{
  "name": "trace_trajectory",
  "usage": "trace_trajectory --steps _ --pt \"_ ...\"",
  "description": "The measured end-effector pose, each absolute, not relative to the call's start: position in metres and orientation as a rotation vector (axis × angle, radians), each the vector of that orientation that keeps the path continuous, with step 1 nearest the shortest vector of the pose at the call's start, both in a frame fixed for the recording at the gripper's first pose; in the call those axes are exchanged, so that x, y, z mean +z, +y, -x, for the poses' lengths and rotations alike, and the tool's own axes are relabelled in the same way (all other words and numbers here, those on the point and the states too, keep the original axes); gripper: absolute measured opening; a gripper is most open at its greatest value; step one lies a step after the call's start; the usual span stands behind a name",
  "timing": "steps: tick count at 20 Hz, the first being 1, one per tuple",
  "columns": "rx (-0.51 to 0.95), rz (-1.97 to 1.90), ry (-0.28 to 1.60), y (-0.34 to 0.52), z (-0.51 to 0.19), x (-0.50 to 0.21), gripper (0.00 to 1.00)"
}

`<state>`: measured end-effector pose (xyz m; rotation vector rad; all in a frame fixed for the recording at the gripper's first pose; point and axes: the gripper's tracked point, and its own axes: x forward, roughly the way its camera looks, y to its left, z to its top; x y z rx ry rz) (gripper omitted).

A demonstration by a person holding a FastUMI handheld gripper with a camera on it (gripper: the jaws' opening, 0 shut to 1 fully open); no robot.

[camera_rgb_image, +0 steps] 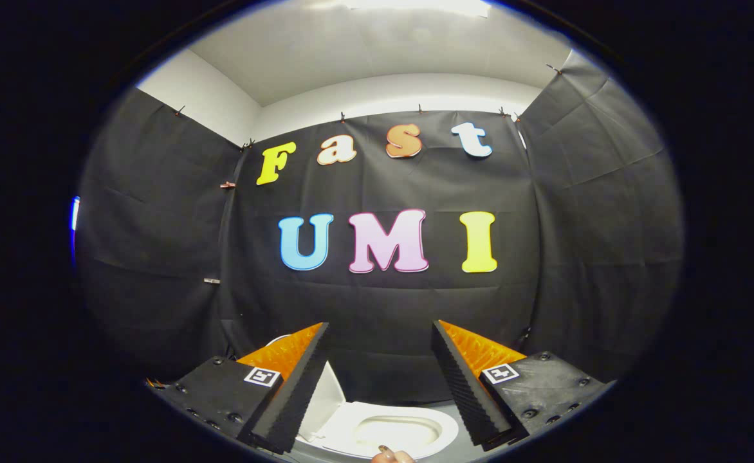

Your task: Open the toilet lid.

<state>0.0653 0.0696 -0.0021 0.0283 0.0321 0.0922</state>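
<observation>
The white ceramic toilet (444,429) is seen low between and beneath the two fingers, its oval bowl opening exposed and facing upward. The white plastic toilet lid (323,402) is seen already raised, standing up just behind the left finger, its hinge line judged to run across the line of the fingers. The hand-held gripper (380,386) is held wide apart, clamped on nothing, above the bowl. A fingertip (392,456) is glimpsed just below the bowl.
</observation>
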Motion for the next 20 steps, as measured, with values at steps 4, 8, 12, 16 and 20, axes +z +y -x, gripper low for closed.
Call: trace_trajectory --steps 4,8,12,16,20 --pt "0.041 -0.021 0.002 0.033 -0.042 0.01 0.98" --pt "0.017 -0.027 -0.023 0.01 -0.025 0.019 0.98" --pt "0.023 -0.019 -0.025 0.001 -0.017 0.019 0.98" --pt "0.047 -0.037 -0.036 0.003 -0.011 0.023 0.98" --pt "0.064 -0.026 -0.054 0.006 -0.01 0.026 0.98"
